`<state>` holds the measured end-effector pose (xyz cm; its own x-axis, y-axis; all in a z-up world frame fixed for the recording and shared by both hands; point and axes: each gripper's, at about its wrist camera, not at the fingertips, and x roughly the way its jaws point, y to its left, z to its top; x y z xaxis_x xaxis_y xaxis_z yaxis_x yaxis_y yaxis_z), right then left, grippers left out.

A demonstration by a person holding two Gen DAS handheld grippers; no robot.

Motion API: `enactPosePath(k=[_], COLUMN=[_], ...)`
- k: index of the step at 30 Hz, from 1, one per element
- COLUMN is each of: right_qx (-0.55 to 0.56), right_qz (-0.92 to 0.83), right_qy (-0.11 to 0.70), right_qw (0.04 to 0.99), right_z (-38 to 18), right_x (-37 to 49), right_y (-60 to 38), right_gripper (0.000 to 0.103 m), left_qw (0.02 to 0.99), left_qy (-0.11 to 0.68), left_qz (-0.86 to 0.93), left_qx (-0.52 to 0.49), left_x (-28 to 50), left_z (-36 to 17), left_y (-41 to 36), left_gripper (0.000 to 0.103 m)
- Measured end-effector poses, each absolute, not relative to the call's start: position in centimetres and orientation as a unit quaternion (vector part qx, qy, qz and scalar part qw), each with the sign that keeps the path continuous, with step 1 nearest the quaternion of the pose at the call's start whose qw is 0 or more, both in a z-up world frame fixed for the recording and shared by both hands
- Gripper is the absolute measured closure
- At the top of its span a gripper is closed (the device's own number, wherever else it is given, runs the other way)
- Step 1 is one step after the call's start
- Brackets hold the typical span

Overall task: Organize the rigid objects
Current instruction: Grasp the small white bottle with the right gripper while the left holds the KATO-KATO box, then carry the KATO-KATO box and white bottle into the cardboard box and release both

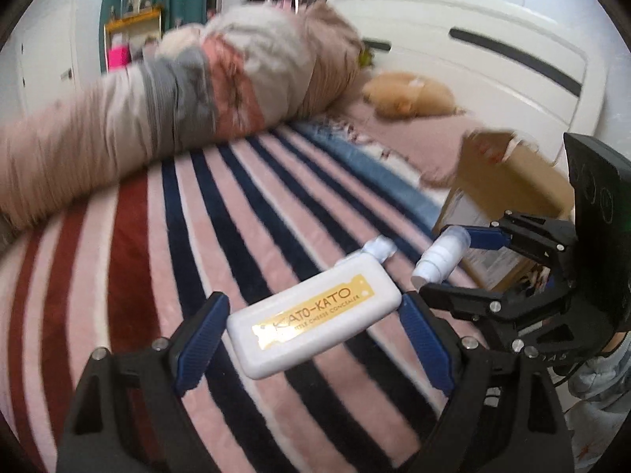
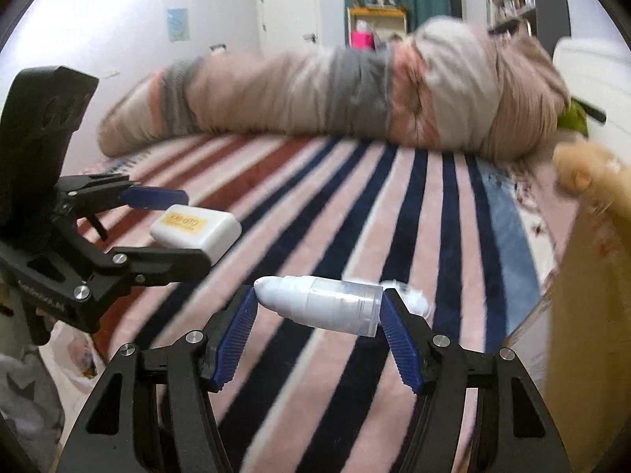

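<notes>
My left gripper [image 1: 311, 327] is shut on a white flat concealer case [image 1: 315, 321] with a gold KATO-KATO label, held above the striped blanket [image 1: 177, 260]. In the right wrist view the case [image 2: 195, 230] sits in the left gripper [image 2: 185, 228] at the left. My right gripper [image 2: 319, 307] is shut endwise on a white pump bottle [image 2: 319, 303] with a clear cap, held over the blanket [image 2: 355, 205]. In the left wrist view that bottle [image 1: 439, 258] sits in the right gripper [image 1: 453, 260]. A small white item [image 1: 380, 246] lies on the blanket beyond the case.
A cardboard box [image 1: 508, 193] stands at the right; its wall [image 2: 591, 295] fills the right edge of the right wrist view. A rolled striped quilt [image 1: 177, 90] lies across the back of the bed. A tan plush toy [image 1: 410, 94] lies near the white headboard [image 1: 473, 51].
</notes>
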<state>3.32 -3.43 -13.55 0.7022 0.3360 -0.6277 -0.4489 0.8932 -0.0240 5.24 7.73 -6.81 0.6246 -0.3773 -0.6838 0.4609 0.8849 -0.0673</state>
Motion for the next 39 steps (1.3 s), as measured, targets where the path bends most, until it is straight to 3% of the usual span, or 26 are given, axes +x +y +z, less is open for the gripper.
enactPosePath(k=[7, 13, 24, 28, 32, 39], right_qx=[-0.081, -0.065, -0.061, -0.076, -0.083, -0.075], right_qz=[0.189, 0.142, 0.065, 0.060, 0.043, 0.048], right_qy=[0.266, 0.257, 0.306, 0.319, 0.323, 0.319], right_qw=[0.942, 0.954, 0.948, 0.943, 0.942, 0.944], right_z=[-7.2, -5.1, -7.0, -7.7, -8.3, -8.3], right_x=[-0.7, -1.9, 0.4, 1.9, 2.6, 2.4], right_y=[-7.6, -14.5, -25.3, -26.4, -26.7, -27.0], right_gripper=[0.042, 0.042, 0.042, 0.041, 0.027, 0.027], left_qw=[0.910, 0.893, 0.848, 0.842, 0.840, 0.840], left_qy=[0.308, 0.287, 0.334, 0.349, 0.355, 0.361], left_qz=[-0.266, -0.328, -0.385, -0.383, -0.379, -0.366], left_qx=[0.085, 0.108, 0.145, 0.147, 0.153, 0.171], left_x=[2.1, 1.8, 5.3, 6.0, 6.4, 6.7], left_z=[0.5, 3.4, 0.8, -0.4, -0.9, -1.5], left_y=[3.1, -4.8, -17.9, -19.3, -19.7, -19.6], left_gripper=[0.017, 0.017, 0.017, 0.017, 0.017, 0.016])
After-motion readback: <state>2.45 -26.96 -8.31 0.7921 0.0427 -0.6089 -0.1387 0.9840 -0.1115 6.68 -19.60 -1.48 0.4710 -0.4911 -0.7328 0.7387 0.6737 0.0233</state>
